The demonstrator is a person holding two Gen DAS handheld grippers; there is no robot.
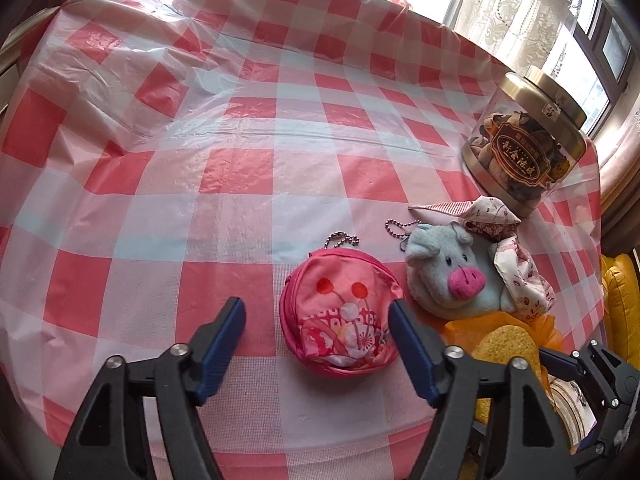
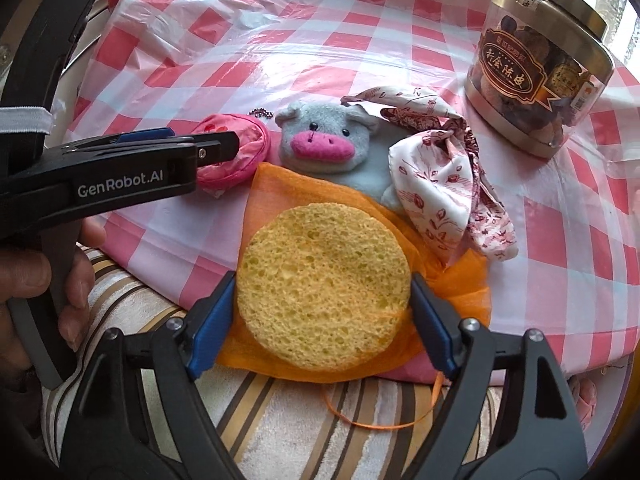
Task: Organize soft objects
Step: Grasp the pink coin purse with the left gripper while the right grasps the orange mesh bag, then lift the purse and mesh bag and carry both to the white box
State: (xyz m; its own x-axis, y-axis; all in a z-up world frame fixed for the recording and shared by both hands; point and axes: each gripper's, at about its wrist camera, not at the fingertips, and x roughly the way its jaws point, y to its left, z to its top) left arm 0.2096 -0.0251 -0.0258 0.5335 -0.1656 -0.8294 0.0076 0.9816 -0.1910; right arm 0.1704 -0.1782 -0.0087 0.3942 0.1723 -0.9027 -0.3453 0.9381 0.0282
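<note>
A round pink pouch (image 1: 340, 314) with a ball chain lies on the checked tablecloth (image 1: 240, 160). My left gripper (image 1: 318, 314) is open, its right finger at the pouch's right edge, the pouch not gripped. A grey plush pig (image 1: 452, 270) lies to its right, beside a floral fabric piece (image 1: 516, 256). My right gripper (image 2: 322, 292) is open, its blue pads (image 2: 214, 312) flanking a round yellow sponge (image 2: 324, 284) that rests on an orange mesh bag (image 2: 276, 184). The pouch (image 2: 236, 148), pig (image 2: 320, 140) and fabric (image 2: 440, 184) show beyond it.
A clear jar with a gold lid (image 1: 528, 140) stands at the table's right; it also shows in the right wrist view (image 2: 540, 68). A striped towel (image 2: 280, 420) lies below the table's near edge. A yellow object (image 1: 620, 300) sits off the right edge.
</note>
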